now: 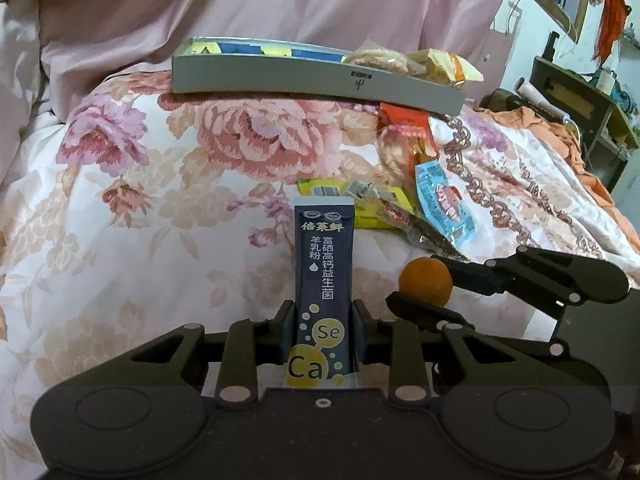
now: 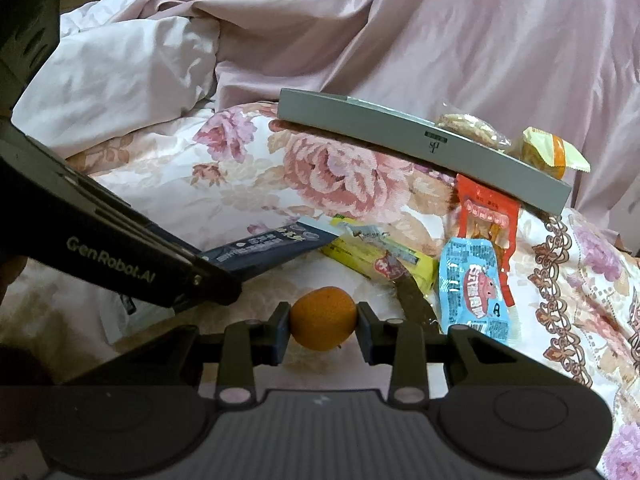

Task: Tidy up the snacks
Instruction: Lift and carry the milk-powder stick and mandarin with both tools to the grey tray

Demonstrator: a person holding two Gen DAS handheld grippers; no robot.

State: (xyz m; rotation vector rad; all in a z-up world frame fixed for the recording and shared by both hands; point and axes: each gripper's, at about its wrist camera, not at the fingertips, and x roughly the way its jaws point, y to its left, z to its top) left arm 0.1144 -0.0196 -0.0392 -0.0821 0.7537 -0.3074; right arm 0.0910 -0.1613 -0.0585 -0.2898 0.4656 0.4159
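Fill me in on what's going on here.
A person is sorting snacks on a floral bedspread with two handheld grippers. The left gripper is clamped on a dark blue powder sachet; the right gripper is clamped on a small round orange fruit. Behind them, a shallow grey box already holds a few packets, while several more lie loose on the bedspread beside it.

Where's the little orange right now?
The orange sits clamped in the right claw, low centre in the right wrist view, just ahead of the yellow packet on the floral quilt.
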